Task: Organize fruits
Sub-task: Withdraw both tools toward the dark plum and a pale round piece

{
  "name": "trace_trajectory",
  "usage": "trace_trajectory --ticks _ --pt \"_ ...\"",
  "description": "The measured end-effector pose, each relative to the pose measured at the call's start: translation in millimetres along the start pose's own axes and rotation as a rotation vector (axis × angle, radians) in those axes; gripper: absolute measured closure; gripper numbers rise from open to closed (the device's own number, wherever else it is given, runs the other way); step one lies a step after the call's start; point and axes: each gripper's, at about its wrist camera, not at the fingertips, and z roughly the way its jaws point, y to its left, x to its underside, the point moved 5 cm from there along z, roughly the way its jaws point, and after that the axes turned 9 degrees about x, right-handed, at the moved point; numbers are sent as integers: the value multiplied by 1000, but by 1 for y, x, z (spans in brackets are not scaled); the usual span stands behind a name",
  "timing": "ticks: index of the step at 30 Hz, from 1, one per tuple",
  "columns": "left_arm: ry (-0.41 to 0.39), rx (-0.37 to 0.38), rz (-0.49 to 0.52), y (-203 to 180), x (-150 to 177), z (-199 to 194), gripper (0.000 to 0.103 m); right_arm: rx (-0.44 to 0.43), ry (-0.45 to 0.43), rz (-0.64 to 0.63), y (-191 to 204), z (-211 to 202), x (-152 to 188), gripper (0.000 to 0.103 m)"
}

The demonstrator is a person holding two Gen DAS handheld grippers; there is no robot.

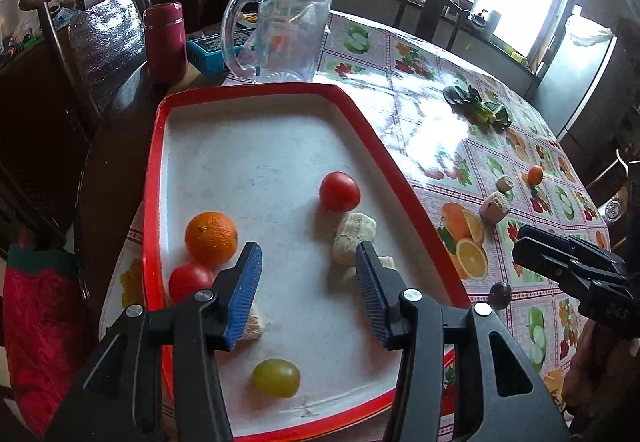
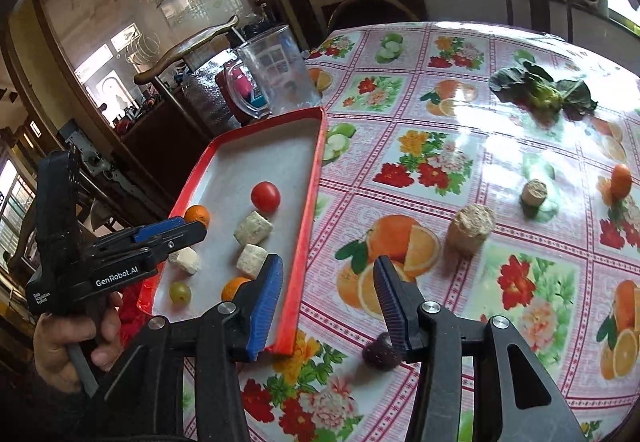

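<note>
Item: dark plum (image 2: 381,352), loose on the bench (image 2: 500,282), outside the red tray (image 2: 308,201).

Bearing: just below and touching or nearly touching the right finger of the right hand-held gripper (image 2: 326,292); slightly right of its centre line. Tray edge lies just left of that gripper.

Axis: plum near round; no preferred grasp direction judged.

Right hand-held gripper: jaws apart, nothing between them.

Left hand-held gripper (image 1: 308,266): jaws apart, empty, over the tray among an orange (image 1: 211,238), tomatoes, a grape (image 1: 277,377) and pale blocks.

Nearer: right, clearly; the plum sits across the tray rim from the left.

Also loose, well apart: small orange (image 2: 621,181).
</note>
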Motion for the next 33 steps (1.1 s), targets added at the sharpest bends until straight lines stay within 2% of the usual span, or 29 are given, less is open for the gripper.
trace_trajectory --ticks 10,13,24,33 --pt "7 60 56 -44 3 3 56 71 -7 97 -60 -25 27 50" --pt "13 78 72 -58 6 5 51 85 -4 118 -73 -29 34 50" --pt "41 128 138 -101 16 13 51 125 -12 164 -105 -43 49 50" --pt "80 173 188 -132 32 20 51 132 -15 167 -114 -48 55 50"
